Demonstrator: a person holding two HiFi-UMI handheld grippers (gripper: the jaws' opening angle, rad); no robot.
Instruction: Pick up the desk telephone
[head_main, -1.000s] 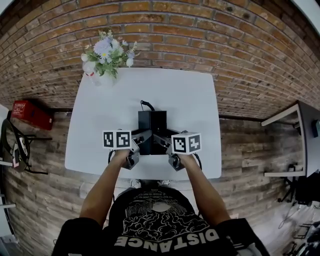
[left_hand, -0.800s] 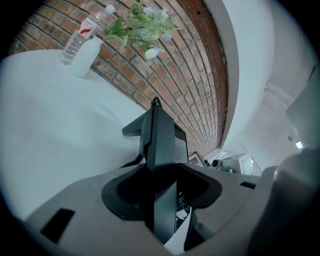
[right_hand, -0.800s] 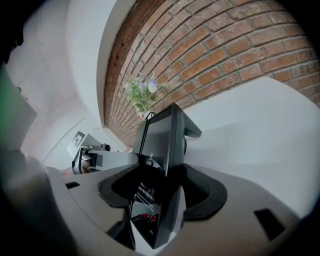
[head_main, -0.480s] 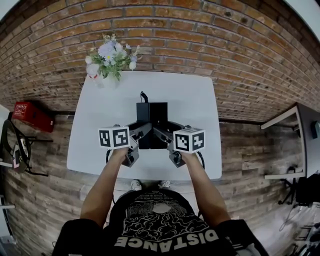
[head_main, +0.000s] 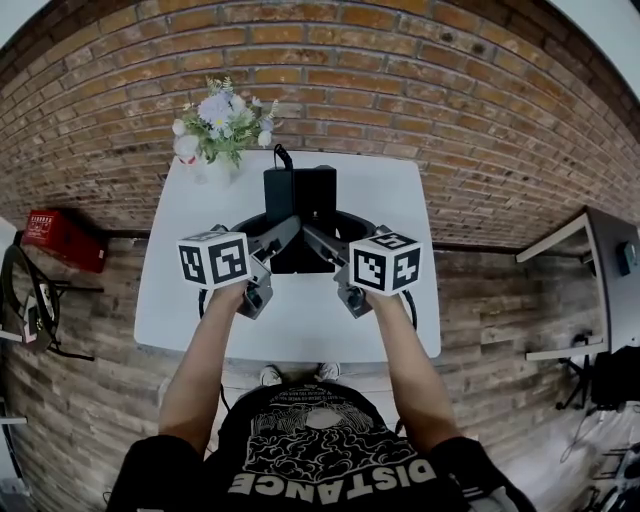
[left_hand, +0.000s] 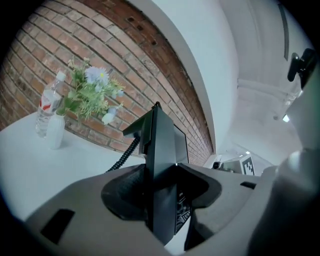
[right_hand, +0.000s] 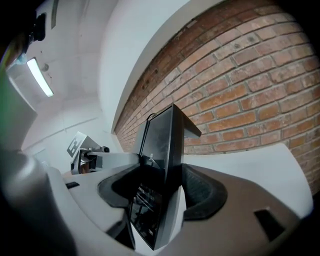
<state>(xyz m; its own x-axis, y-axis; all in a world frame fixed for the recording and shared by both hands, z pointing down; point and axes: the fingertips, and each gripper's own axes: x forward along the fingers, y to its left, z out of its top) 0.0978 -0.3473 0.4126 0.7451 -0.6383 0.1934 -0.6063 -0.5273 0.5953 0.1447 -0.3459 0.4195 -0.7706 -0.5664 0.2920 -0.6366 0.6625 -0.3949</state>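
Observation:
The black desk telephone (head_main: 298, 200) hangs in the air above the white table (head_main: 385, 200), held from both sides. My left gripper (head_main: 283, 233) is shut on its left edge and my right gripper (head_main: 314, 236) is shut on its right edge. In the left gripper view the telephone (left_hand: 162, 165) stands edge-on between the dark pads (left_hand: 125, 192), with its coiled cord (left_hand: 122, 157) trailing down to the left. The right gripper view shows the telephone (right_hand: 162, 160) clamped the same way, its underside label facing the camera, and the other gripper's marker cube (right_hand: 77, 145) beyond it.
A vase of flowers (head_main: 220, 125) stands at the table's far left corner, with a water bottle (left_hand: 47, 102) beside it. A brick wall runs behind the table. A red box (head_main: 62, 235) lies on the floor at left; another desk (head_main: 600, 250) stands at right.
Both grippers have risen together with the telephone, which has come up off the table. The jaws have kept their hold throughout.

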